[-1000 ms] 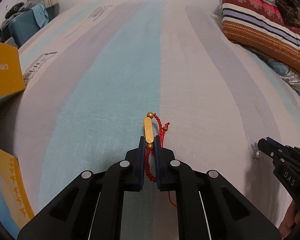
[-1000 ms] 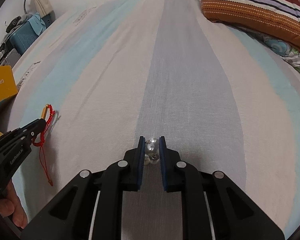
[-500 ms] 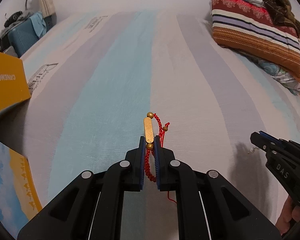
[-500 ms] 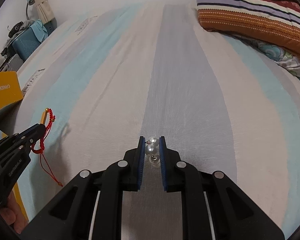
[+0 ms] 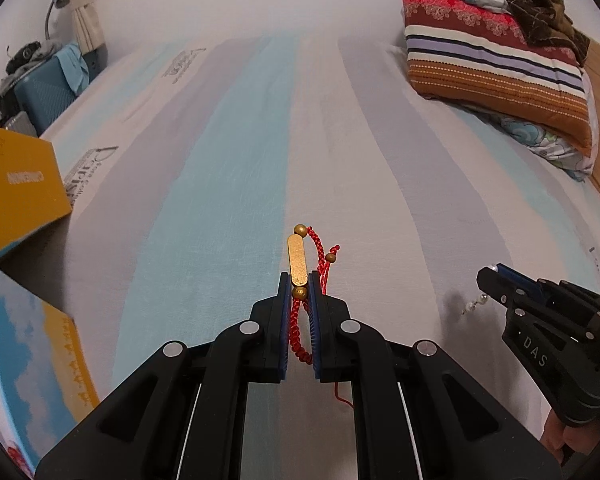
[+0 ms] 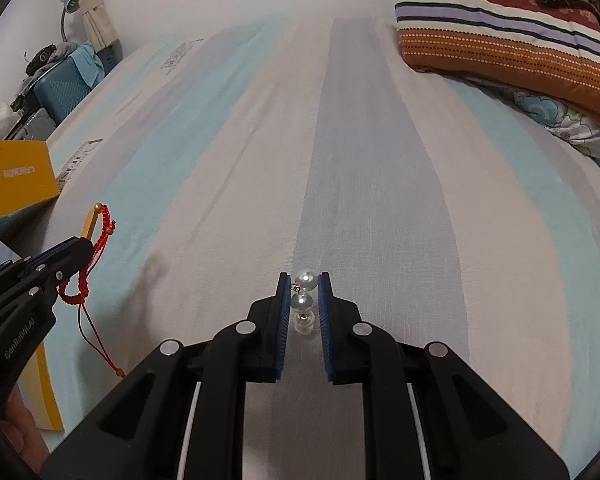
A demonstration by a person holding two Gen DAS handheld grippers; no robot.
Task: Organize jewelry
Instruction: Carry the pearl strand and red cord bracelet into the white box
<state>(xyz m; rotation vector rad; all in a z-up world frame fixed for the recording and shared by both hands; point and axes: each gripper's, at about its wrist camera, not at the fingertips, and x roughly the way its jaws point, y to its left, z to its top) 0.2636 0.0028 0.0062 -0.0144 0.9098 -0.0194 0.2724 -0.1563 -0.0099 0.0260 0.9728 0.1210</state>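
Observation:
My left gripper [image 5: 299,280] is shut on a red cord bracelet [image 5: 300,264] with a gold bar and gold beads, held above the striped bedsheet. It also shows at the left of the right wrist view [image 6: 96,226], its red cord hanging down. My right gripper [image 6: 303,280] is shut on a pearl earring [image 6: 305,292] with two white pearls and a clear back. In the left wrist view the right gripper [image 5: 490,276] sits at the right, the pearls [image 5: 476,304] dangling under its tip.
A yellow box [image 5: 18,184] and a blue-and-yellow box [image 5: 32,360] stand at the left. A striped folded quilt [image 5: 496,64] with pillows lies at the back right. A blue suitcase [image 5: 44,92] stands beyond the bed's left edge.
Both grippers have risen from the sheet with their jewelry; the bed looks farther away and shadows show below them. The grips are unchanged.

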